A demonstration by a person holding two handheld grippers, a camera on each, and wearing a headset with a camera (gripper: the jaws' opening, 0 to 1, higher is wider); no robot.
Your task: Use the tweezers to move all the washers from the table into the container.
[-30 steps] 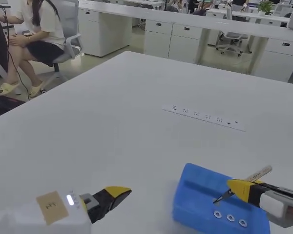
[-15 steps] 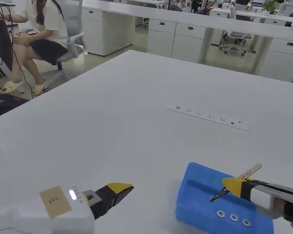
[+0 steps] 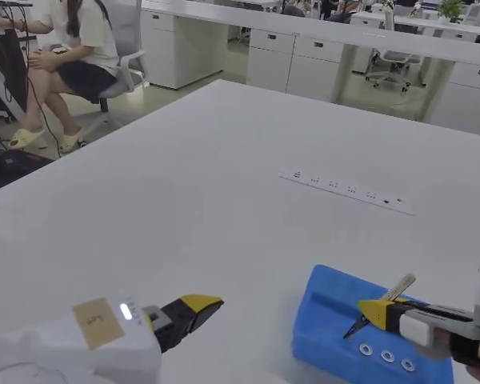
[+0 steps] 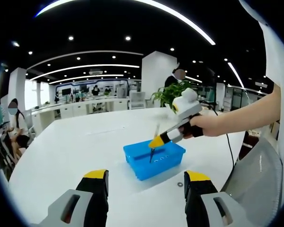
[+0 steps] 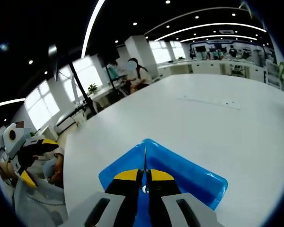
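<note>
Washers (image 3: pixel 387 356): three in a row inside the blue container (image 3: pixel 328 320), toward its near edge. One more washer (image 4: pixel 180 184) on the white worktop (image 3: pixel 224 208), just beside the container. Tweezers (image 3: pixel 398 286) pinched between the pressed-together fingers of the right gripper (image 3: pixel 376 314), tip over the container's floor. Left gripper (image 3: pixel 202 305) well to the left of the container, fingers spread, holding nothing. Power strip (image 3: pixel 344 190) beyond the container; seated person (image 3: pixel 72 48) far behind it. Container's right corner hidden behind the right gripper; middle of the tweezers covered by the fingers.
</note>
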